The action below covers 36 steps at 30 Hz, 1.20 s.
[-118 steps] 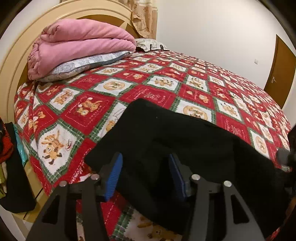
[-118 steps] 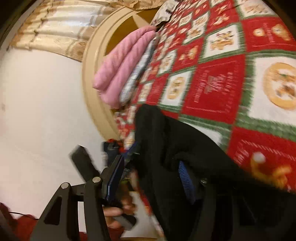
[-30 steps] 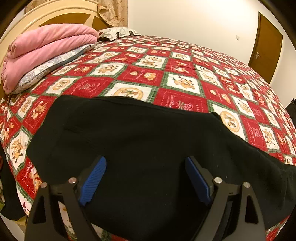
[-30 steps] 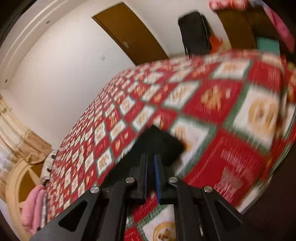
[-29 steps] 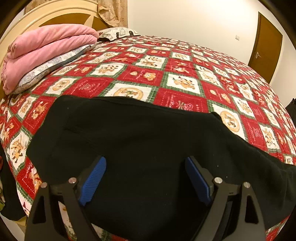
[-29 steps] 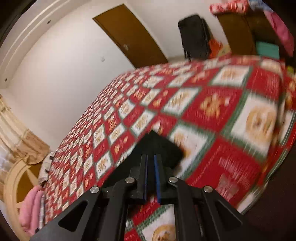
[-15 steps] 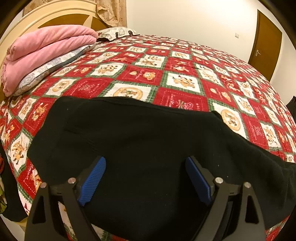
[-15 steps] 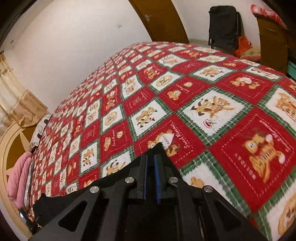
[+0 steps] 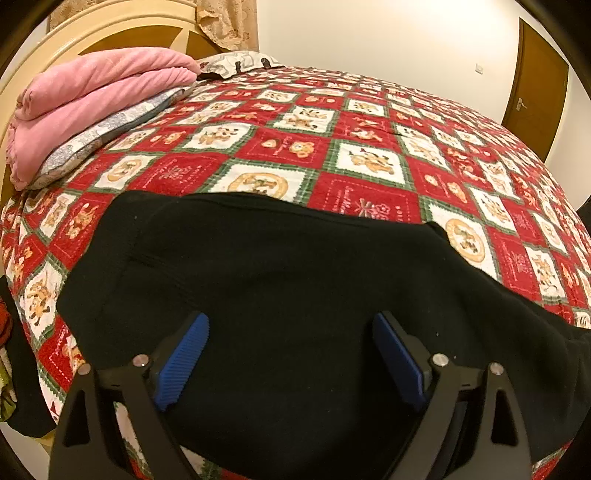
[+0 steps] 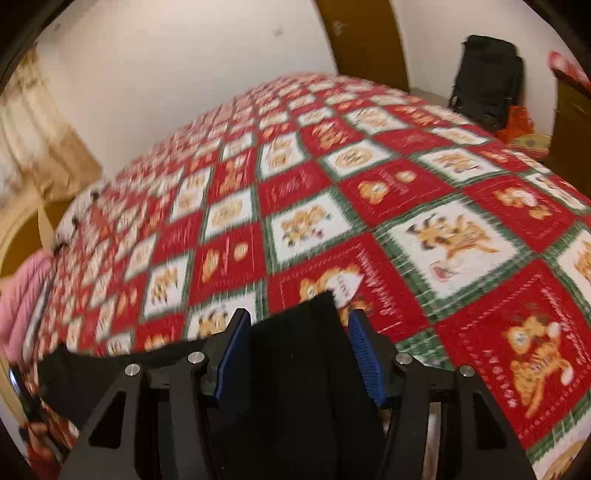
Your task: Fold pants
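Black pants (image 9: 288,288) lie spread flat across the near side of the bed, on a red, white and green patchwork quilt (image 9: 369,155). My left gripper (image 9: 291,332) hovers just over the wide part of the pants, open, its blue pads far apart with nothing pinched. In the right wrist view a leg end of the pants (image 10: 306,343) lies between the blue pads of my right gripper (image 10: 295,325). Those jaws are opening and the pads stand clear of the cloth.
Folded pink blankets (image 9: 92,99) sit on a grey pillow (image 9: 107,136) by the cream headboard (image 9: 96,33). A brown door (image 9: 535,92) is on the far wall. A black bag (image 10: 487,81) stands on the floor past the bed's foot.
My right gripper swung across the bed and rolled upright, then went from shut on the leg end to open, leaving the cloth on the quilt. The left gripper stayed put.
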Each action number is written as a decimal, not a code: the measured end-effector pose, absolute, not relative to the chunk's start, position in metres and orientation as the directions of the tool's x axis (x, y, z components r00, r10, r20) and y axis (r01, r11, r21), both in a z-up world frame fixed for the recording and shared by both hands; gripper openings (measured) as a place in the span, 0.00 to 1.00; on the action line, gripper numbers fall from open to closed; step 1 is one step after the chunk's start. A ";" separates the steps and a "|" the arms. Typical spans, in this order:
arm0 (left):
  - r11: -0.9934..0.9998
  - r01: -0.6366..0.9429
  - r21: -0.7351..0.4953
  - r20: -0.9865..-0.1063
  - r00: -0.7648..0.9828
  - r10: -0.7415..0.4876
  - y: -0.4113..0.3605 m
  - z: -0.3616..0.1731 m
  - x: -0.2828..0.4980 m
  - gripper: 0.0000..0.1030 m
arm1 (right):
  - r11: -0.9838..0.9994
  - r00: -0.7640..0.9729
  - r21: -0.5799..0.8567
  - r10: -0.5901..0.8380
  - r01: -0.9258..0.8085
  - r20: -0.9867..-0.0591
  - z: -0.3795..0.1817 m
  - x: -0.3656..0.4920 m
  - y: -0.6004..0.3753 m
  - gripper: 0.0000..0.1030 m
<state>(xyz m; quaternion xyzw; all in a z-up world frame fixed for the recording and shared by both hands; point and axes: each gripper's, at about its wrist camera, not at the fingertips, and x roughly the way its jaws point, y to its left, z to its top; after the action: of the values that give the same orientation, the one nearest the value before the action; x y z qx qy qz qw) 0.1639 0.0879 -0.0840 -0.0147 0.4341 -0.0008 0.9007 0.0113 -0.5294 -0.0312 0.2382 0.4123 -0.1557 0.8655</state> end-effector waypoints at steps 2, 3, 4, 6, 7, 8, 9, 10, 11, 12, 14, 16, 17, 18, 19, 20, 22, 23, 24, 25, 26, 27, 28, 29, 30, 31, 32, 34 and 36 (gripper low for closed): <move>1.000 -0.012 -0.027 -0.783 0.622 -0.014 0.088 -0.084 0.164 0.91 | 0.860 0.581 0.232 -0.089 0.455 -0.809 -0.034 0.017 -0.525 0.50; 1.000 -0.012 -0.028 -0.783 0.622 -0.014 0.088 -0.084 0.164 0.91 | 0.869 0.554 0.188 -0.114 0.459 -0.824 -0.034 0.021 -0.522 0.35; 1.000 -0.013 -0.028 -0.783 0.622 -0.014 0.088 -0.084 0.164 0.91 | 0.877 0.522 0.125 -0.157 0.464 -0.838 -0.035 0.024 -0.519 0.25; 1.000 -0.011 -0.027 -0.782 0.624 -0.014 0.088 -0.084 0.164 0.91 | 0.893 0.490 0.037 -0.211 0.448 -0.846 -0.037 0.026 -0.510 0.15; 1.000 -0.011 -0.028 -0.782 0.624 -0.015 0.088 -0.084 0.164 0.91 | 0.900 0.486 0.011 -0.226 0.437 -0.844 -0.036 0.026 -0.506 0.14; 1.000 -0.010 -0.028 -0.781 0.624 -0.016 0.088 -0.084 0.164 0.91 | 0.902 0.473 -0.017 -0.242 0.432 -0.847 -0.036 0.028 -0.503 0.13; 1.000 -0.010 -0.027 -0.782 0.623 -0.015 0.088 -0.084 0.164 0.91 | 0.901 0.469 -0.029 -0.251 0.432 -0.847 -0.036 0.028 -0.502 0.13; 1.000 -0.010 -0.027 -0.782 0.623 -0.015 0.088 -0.084 0.164 0.91 | 0.896 0.468 -0.041 -0.269 0.441 -0.842 -0.035 0.028 -0.501 0.11; 1.000 -0.010 -0.028 -0.783 0.622 -0.016 0.088 -0.084 0.164 0.91 | 0.890 0.474 -0.045 -0.285 0.454 -0.833 -0.033 0.027 -0.501 0.09; 1.000 -0.009 -0.029 -0.783 0.622 -0.018 0.088 -0.084 0.164 0.91 | 0.881 0.484 -0.051 -0.305 0.469 -0.820 -0.029 0.026 -0.499 0.09; 0.999 -0.008 -0.033 -0.785 0.619 -0.021 0.089 -0.084 0.164 0.91 | 0.858 0.517 -0.057 -0.359 0.511 -0.777 -0.017 0.022 -0.496 0.09; 0.999 -0.006 -0.032 -0.785 0.619 -0.021 0.089 -0.084 0.164 0.91 | 0.819 0.521 -0.076 -0.430 0.569 -0.737 -0.009 0.017 -0.497 0.08; 0.999 -0.005 -0.031 -0.785 0.619 -0.021 0.090 -0.084 0.164 0.91 | 0.799 0.504 -0.093 -0.460 0.594 -0.731 -0.009 0.016 -0.497 0.01; 0.999 -0.006 -0.033 -0.784 0.621 -0.022 0.089 -0.084 0.164 0.91 | 0.761 0.458 -0.134 -0.510 0.635 -0.728 -0.012 0.015 -0.502 0.01; 0.999 -0.005 -0.033 -0.782 0.622 -0.023 0.089 -0.084 0.164 0.91 | 0.745 0.436 -0.141 -0.520 0.652 -0.735 -0.017 0.014 -0.507 0.01; 0.999 -0.004 -0.031 -0.781 0.624 -0.022 0.089 -0.084 0.164 0.91 | 0.722 0.403 -0.112 -0.500 0.683 -0.767 -0.026 0.010 -0.519 0.01; 1.000 -0.002 -0.028 -0.779 0.627 -0.020 0.088 -0.084 0.164 0.92 | 0.710 0.390 -0.046 -0.439 0.703 -0.810 -0.034 0.007 -0.534 0.01; 1.000 0.000 -0.028 -0.778 0.628 -0.021 0.088 -0.084 0.164 0.92 | 0.699 0.380 -0.043 -0.438 0.714 -0.815 -0.033 0.006 -0.537 0.01; 1.000 0.002 -0.030 -0.778 0.628 -0.025 0.089 -0.084 0.163 0.92 | 0.696 0.368 -0.059 -0.447 0.716 -0.815 -0.032 0.006 -0.536 0.01; 0.999 0.004 -0.033 -0.778 0.627 -0.028 0.089 -0.084 0.163 0.92 | 0.692 0.355 -0.080 -0.461 0.717 -0.814 -0.031 0.007 -0.534 0.01; 0.999 0.007 -0.035 -0.779 0.627 -0.032 0.090 -0.084 0.163 0.92 | 0.690 0.340 -0.103 -0.474 0.716 -0.812 -0.031 0.007 -0.532 0.01; 0.999 0.012 -0.037 -0.779 0.626 -0.036 0.091 -0.084 0.163 0.92 | 0.688 0.327 -0.124 -0.486 0.715 -0.811 -0.031 0.006 -0.530 0.01; 0.999 0.017 -0.037 -0.778 0.627 -0.039 0.092 -0.084 0.163 0.92 | 0.682 0.318 -0.132 -0.492 0.720 -0.810 -0.031 0.004 -0.529 0.01; 0.999 0.020 -0.037 -0.777 0.628 -0.041 0.092 -0.084 0.163 0.92 | 0.672 0.309 -0.128 -0.491 0.729 -0.815 -0.031 0.000 -0.531 0.01; 0.999 0.022 -0.035 -0.776 0.630 -0.041 0.092 -0.084 0.162 0.92 | 0.664 0.304 -0.125 -0.490 0.737 -0.817 -0.032 -0.002 -0.532 0.01; 0.999 0.020 -0.032 -0.775 0.631 -0.037 0.093 -0.084 0.162 0.93 | 0.652 0.295 -0.125 -0.494 0.748 -0.818 -0.033 -0.006 -0.533 0.01; 0.999 0.017 -0.031 -0.775 0.631 -0.035 0.093 -0.085 0.162 0.94 | 0.636 0.276 -0.140 -0.509 0.759 -0.815 -0.032 -0.010 -0.534 0.00; 0.999 0.014 -0.036 -0.774 0.632 -0.037 0.094 -0.085 0.163 0.94 | 0.592 0.237 -0.189 -0.566 0.783 -0.789 -0.028 -0.019 -0.535 0.00; 0.999 0.014 -0.038 -0.775 0.631 -0.038 0.095 -0.082 0.161 0.94 | 0.558 0.266 -0.152 -0.596 0.816 -0.757 -0.014 -0.030 -0.531 0.03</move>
<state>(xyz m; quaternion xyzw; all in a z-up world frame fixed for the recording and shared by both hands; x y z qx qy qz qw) 0.1610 0.0954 -0.0822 -0.0140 0.4296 -0.0146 0.9028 -0.0304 -0.5309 -0.0139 0.1356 0.4050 -0.4503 0.7841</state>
